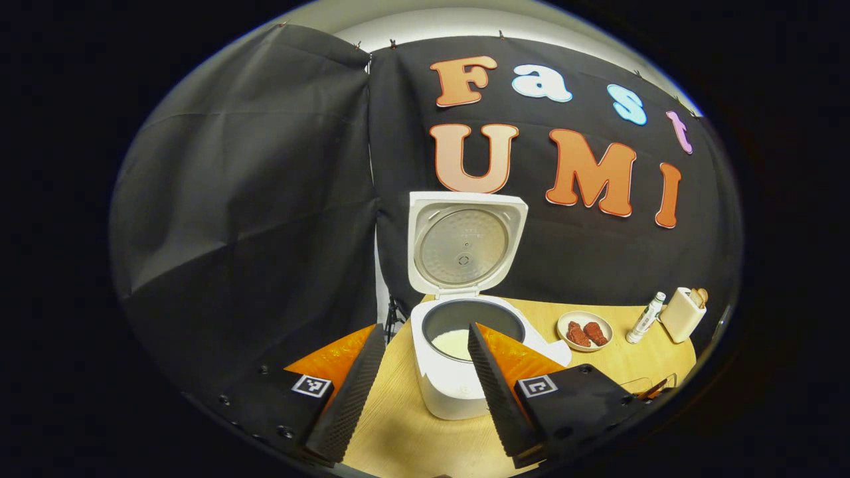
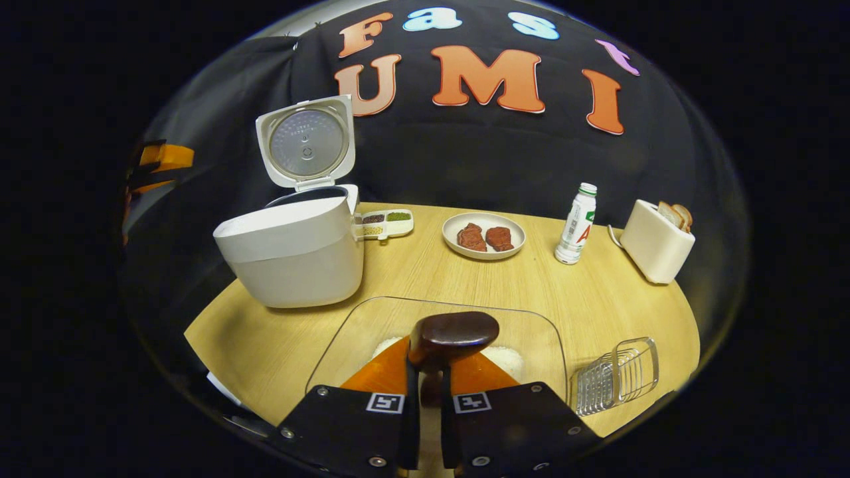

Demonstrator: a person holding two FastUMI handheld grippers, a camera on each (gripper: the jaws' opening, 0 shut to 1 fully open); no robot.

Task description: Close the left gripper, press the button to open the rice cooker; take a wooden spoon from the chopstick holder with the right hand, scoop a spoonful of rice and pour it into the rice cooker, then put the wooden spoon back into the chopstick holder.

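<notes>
Standing open on the round pale wooden table: white rice cooker, lid hinged upright, dark inner pot exposed with a pale layer at its bottom. Left gripper raised in front of the cooker, jaws spread wide, nothing between them; cooker body visible through the gap. Right gripper jaws nearly together, clamped on the handle of a dark brown wooden spoon, spoon bowl uppermost and tilted forward. Positioned directly over a clear square glass dish containing white rice; whether the spoon touches the rice cannot be told. Clear ribbed chopstick holder just right of the dish, near the table edge. Small white compartment tray with assorted grains touching the cooker's right side. Further back: white round plate with two reddish-brown meat pieces, white bottle with green cap upright, white toaster with bread slices protruding.
</notes>
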